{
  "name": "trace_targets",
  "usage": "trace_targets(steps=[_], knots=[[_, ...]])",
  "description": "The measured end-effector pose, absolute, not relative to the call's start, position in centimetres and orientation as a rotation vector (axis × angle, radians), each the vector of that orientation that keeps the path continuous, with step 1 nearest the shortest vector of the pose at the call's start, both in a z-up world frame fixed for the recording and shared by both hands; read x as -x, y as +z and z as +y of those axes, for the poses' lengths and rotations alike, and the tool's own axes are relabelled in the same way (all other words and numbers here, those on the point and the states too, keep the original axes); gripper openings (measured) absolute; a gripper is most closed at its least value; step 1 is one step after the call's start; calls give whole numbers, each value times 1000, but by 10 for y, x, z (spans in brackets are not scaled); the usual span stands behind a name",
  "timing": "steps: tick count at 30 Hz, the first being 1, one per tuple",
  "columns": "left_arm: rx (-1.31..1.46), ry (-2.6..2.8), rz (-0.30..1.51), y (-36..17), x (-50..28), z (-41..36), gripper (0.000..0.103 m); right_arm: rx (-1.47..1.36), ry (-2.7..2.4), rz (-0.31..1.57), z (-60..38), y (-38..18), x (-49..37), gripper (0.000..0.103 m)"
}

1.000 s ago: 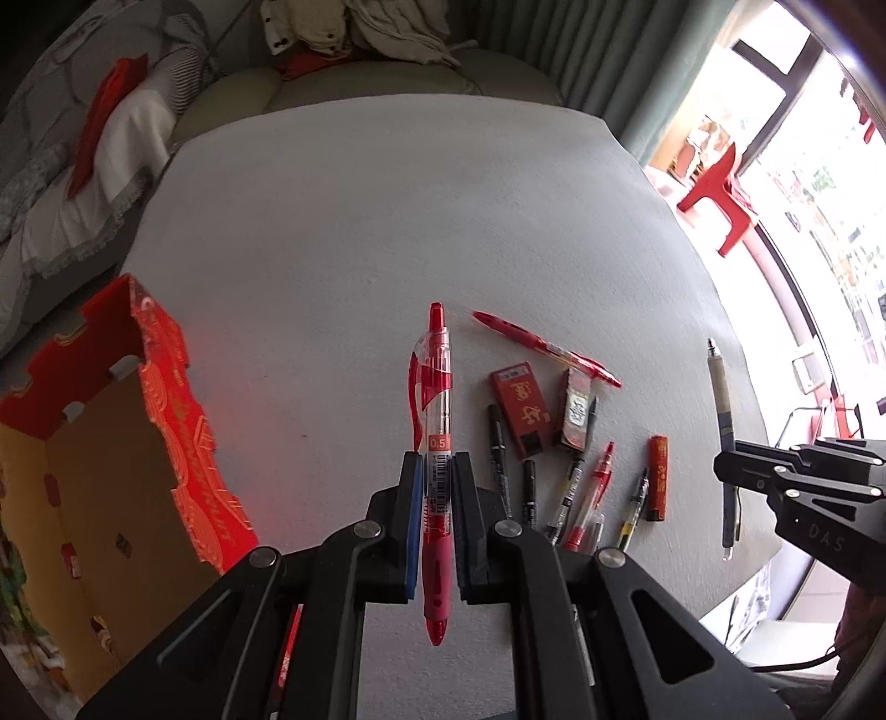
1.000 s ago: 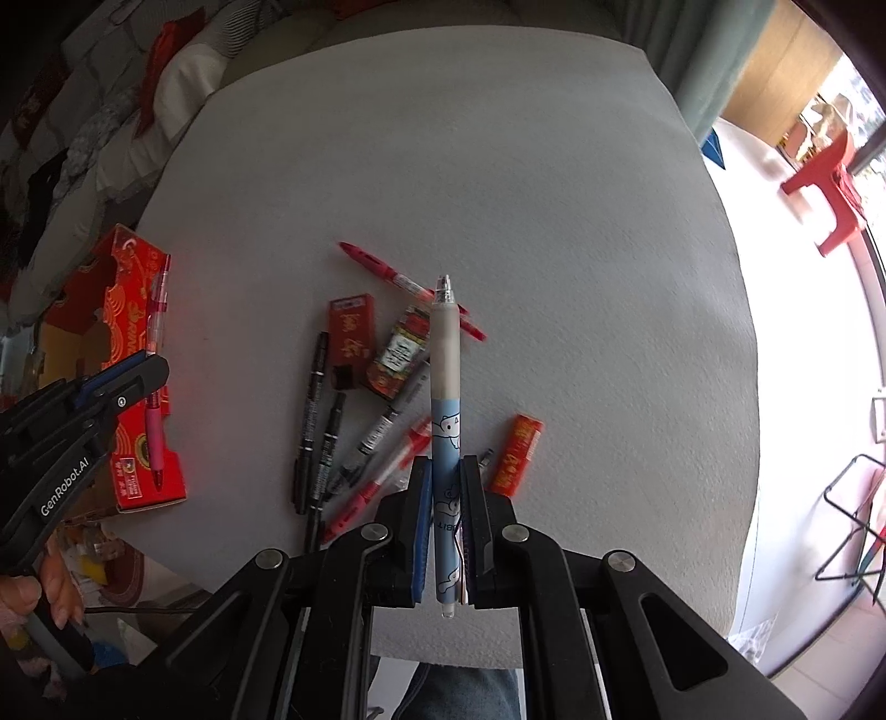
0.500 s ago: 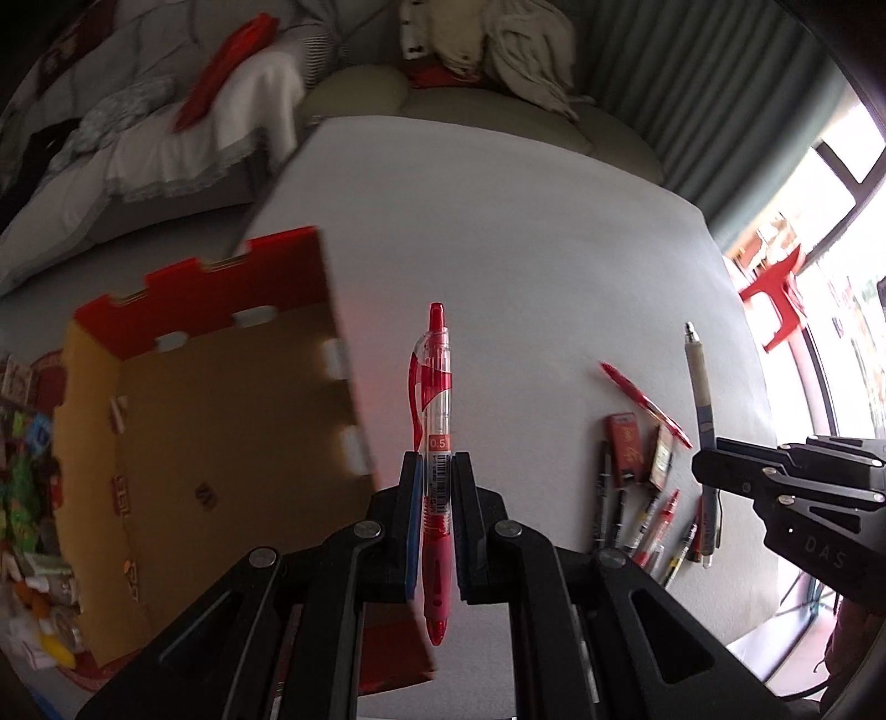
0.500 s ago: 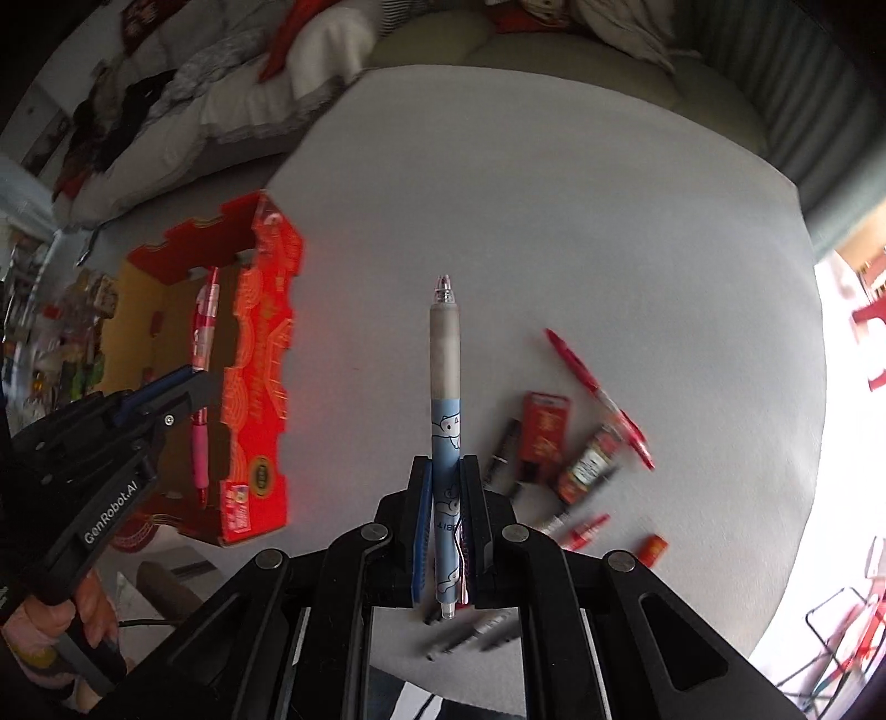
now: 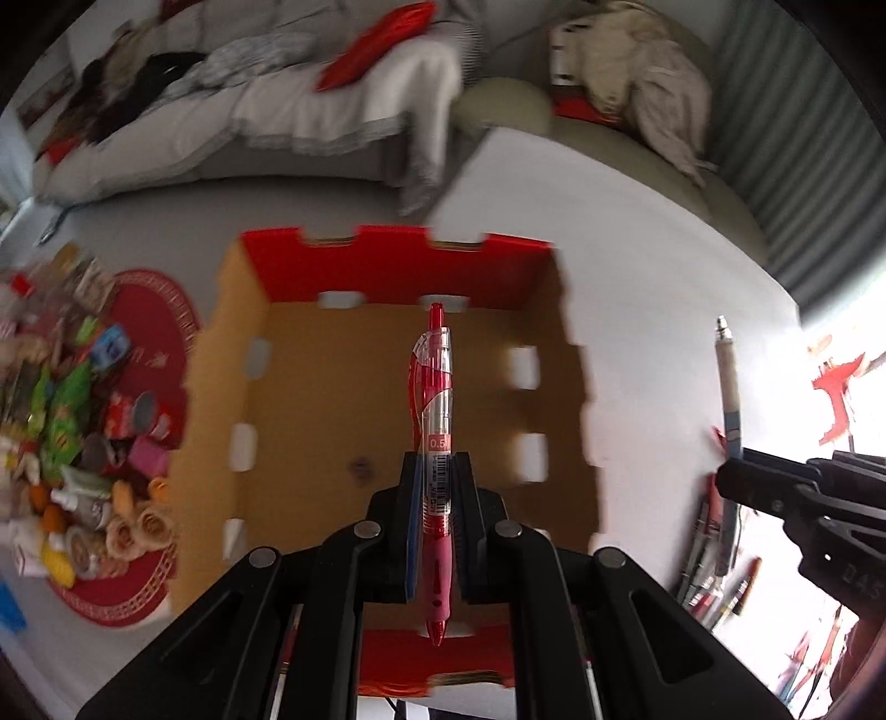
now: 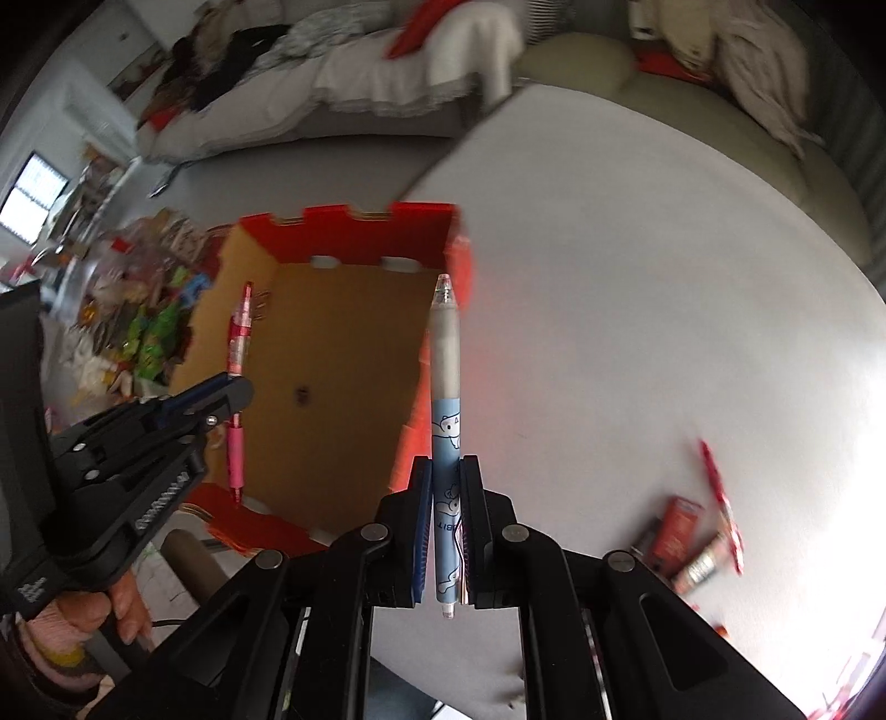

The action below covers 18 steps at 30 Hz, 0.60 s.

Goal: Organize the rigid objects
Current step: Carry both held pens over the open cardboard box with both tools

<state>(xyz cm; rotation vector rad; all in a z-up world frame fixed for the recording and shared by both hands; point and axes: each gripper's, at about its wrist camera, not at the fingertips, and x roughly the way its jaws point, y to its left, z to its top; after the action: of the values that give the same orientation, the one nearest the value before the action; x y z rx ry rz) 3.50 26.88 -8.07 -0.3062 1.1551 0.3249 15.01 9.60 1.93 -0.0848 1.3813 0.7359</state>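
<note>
My left gripper (image 5: 436, 471) is shut on a red gel pen (image 5: 434, 410) and hangs over the open red cardboard box (image 5: 387, 255), whose brown inside is bare. My right gripper (image 6: 446, 471) is shut on a blue pen with a grey grip (image 6: 446, 387); it hovers over the box's right wall (image 6: 421, 432), at the edge of the grey-white table (image 6: 637, 332). In the right wrist view the left gripper (image 6: 235, 396) shows at the left with the red pen (image 6: 239, 354) over the box. In the left wrist view the right gripper (image 5: 731, 471) shows at the right with its pen (image 5: 728, 376).
Several pens and small red packets (image 6: 686, 543) lie on the table at the right. On the floor left of the box sits a red mat piled with snacks (image 5: 72, 443). A sofa with blankets and a red cushion (image 5: 382, 50) stands behind. A person's hand (image 6: 116, 603) grips the left handle.
Both grippers have carried their pens leftward from above the pile on the table to the box. The box now fills the middle of the left wrist view.
</note>
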Motion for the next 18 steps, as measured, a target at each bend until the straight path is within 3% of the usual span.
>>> trace_targets(steps=[18], knots=[[358, 446, 1205, -117, -67, 325, 10, 116, 851, 1435, 202, -15, -178, 11]])
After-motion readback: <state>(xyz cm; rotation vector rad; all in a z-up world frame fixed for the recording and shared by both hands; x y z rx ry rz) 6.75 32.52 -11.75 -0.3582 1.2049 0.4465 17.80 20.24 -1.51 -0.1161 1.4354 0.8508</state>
